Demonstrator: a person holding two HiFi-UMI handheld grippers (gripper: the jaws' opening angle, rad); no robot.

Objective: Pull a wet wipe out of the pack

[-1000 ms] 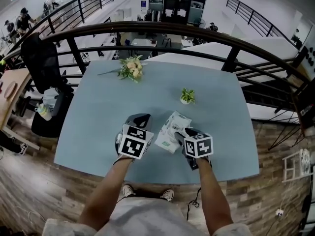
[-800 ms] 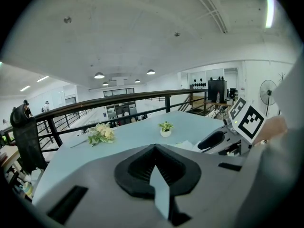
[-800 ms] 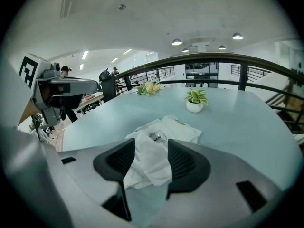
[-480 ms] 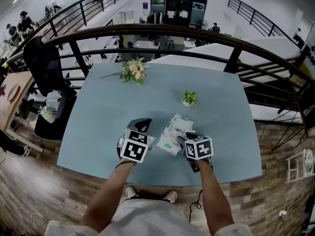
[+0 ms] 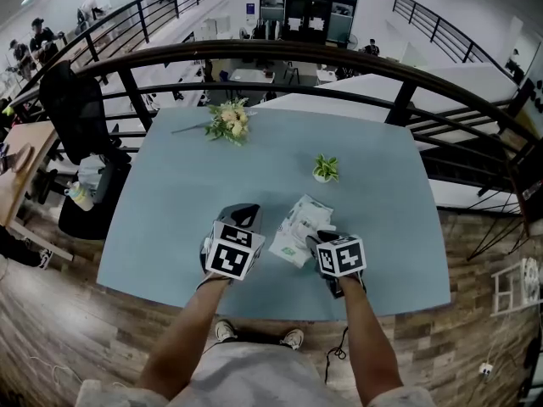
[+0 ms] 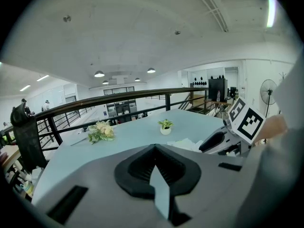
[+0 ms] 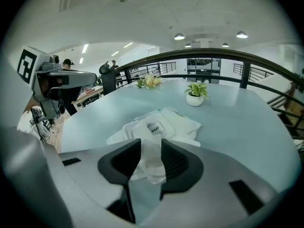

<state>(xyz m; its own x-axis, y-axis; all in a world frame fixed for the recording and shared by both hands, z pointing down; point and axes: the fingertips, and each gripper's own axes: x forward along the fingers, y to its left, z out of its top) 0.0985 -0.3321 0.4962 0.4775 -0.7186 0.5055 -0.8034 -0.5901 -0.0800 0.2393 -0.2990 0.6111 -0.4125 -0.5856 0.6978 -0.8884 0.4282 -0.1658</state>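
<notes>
right gripper (image 7: 151, 145) is closing its jaws, not yet pinching, around a wet wipe (image 7: 152, 171) poking from the pack (image 7: 161, 122) near the table's (image 5: 212, 168) 6 o'clock edge, readying a pull; left gripper (image 6: 154, 148), jaws together, idles at the pack's 9 o'clock.

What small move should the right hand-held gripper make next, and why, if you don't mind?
Probably finish closing on the wipe: the right hand-held gripper is closing with that white sheet between its jaws, not yet pinched, trailing from the pack.
</notes>
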